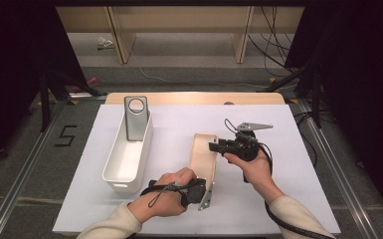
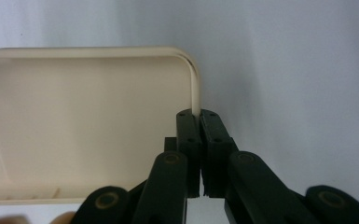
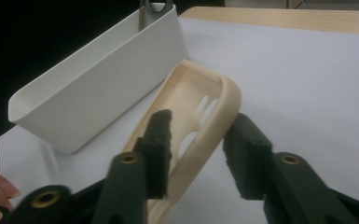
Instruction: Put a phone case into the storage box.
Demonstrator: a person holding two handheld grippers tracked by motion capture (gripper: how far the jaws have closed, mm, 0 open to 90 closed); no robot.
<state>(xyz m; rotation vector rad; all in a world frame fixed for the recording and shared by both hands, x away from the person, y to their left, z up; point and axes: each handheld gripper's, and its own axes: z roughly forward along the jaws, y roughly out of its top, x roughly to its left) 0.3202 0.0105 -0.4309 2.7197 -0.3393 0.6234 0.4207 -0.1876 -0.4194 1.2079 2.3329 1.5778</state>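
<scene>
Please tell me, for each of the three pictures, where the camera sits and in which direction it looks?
High view: fixed above the person's side, looking forward and down on the table; both hands hold claws at a beige tray.
Left gripper view: rides the left claw, looking along its jaws, shut on the tray's rim.
Right gripper view: rides the right claw, jaws open around the tray's side wall, facing the white bin.
Shared: all three show the beige tray.

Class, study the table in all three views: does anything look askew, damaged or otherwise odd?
Nothing looks damaged or spilled. The beige phone case is held by its rim in the left gripper, with the right gripper open around its other end. The grey phone case stands on end in the white bin.
</scene>
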